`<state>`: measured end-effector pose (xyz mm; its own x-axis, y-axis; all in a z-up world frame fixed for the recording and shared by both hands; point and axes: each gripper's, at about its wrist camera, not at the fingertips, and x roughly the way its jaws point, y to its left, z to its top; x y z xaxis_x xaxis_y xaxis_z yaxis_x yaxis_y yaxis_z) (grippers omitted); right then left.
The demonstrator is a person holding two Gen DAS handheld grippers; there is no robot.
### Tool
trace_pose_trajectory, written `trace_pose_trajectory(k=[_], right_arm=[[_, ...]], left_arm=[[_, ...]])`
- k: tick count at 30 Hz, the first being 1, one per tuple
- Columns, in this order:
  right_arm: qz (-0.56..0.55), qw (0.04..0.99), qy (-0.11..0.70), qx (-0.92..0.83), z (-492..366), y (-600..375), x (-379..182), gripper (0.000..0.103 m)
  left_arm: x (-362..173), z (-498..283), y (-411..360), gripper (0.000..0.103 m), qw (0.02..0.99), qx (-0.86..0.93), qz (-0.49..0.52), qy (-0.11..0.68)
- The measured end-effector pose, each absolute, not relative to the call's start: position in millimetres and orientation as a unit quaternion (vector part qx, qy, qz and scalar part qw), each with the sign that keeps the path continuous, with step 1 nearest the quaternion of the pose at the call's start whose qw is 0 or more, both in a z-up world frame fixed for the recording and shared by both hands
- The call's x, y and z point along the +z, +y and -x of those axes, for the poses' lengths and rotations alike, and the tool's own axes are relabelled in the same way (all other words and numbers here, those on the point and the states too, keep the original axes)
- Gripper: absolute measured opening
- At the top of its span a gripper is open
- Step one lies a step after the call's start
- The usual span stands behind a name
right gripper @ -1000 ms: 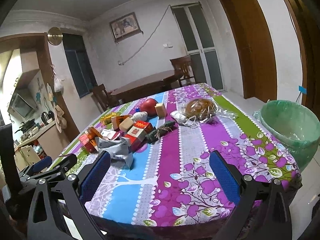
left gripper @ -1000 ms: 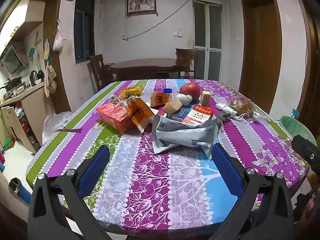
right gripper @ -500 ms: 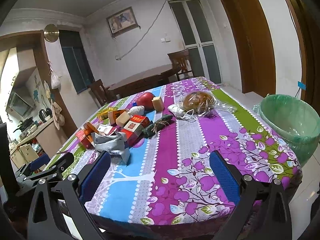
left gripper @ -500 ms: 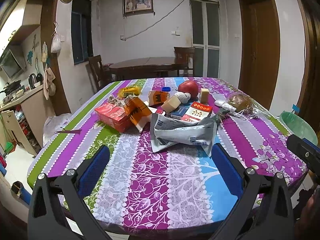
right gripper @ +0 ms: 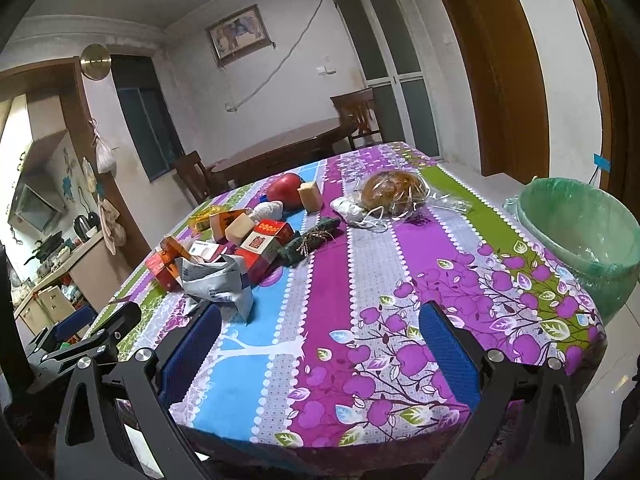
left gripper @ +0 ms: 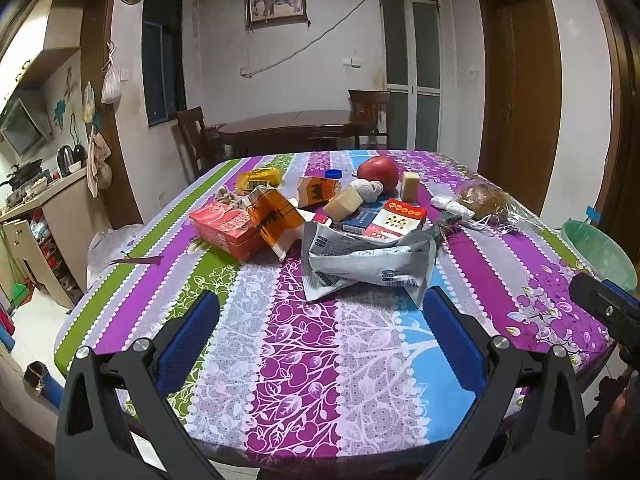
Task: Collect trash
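Two hand-held grippers hang over the near edge of the table (left gripper: 320,360), covered in a purple, blue and green striped floral cloth, and the move ahead turns on the crumpled grey-and-white printed paper wrapper (left gripper: 368,264). It lies straight ahead of the left hand-held gripper (left gripper: 320,336), just beyond the fingertips and roughly centred between them, its long axis running crosswise to the fingers. The right hand-held gripper (right gripper: 320,344) sees the same wrapper off to its left, so the left one is judged the nearer and better lined up. Both have their blue-padded jaws spread wide with nothing between them, level and pointing across the table toward the heap of red and orange cartons (left gripper: 248,224). The round bin lined with a pale green plastic bag (right gripper: 580,236) stands beside the table's right edge, near the right hand-held gripper, well apart from the wrapper
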<state>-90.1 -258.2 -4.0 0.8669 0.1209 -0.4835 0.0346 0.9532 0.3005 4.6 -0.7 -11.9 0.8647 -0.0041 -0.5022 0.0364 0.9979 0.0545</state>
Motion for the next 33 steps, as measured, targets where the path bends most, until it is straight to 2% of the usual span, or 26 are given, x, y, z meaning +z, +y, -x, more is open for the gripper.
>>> trace_pose_trajectory(k=[25, 33], right_arm=[[-0.151, 0.953, 0.264, 0.023, 86, -261, -7, 0.099], [-0.068, 0.957, 0.271, 0.077, 56, -241, 4, 0.099]], left_arm=[[-12, -7, 3, 0.098, 0.965, -0.003, -0.032, 0.262], [-20, -29, 68, 0.098, 0.953, 0.009, 0.024, 0.303]])
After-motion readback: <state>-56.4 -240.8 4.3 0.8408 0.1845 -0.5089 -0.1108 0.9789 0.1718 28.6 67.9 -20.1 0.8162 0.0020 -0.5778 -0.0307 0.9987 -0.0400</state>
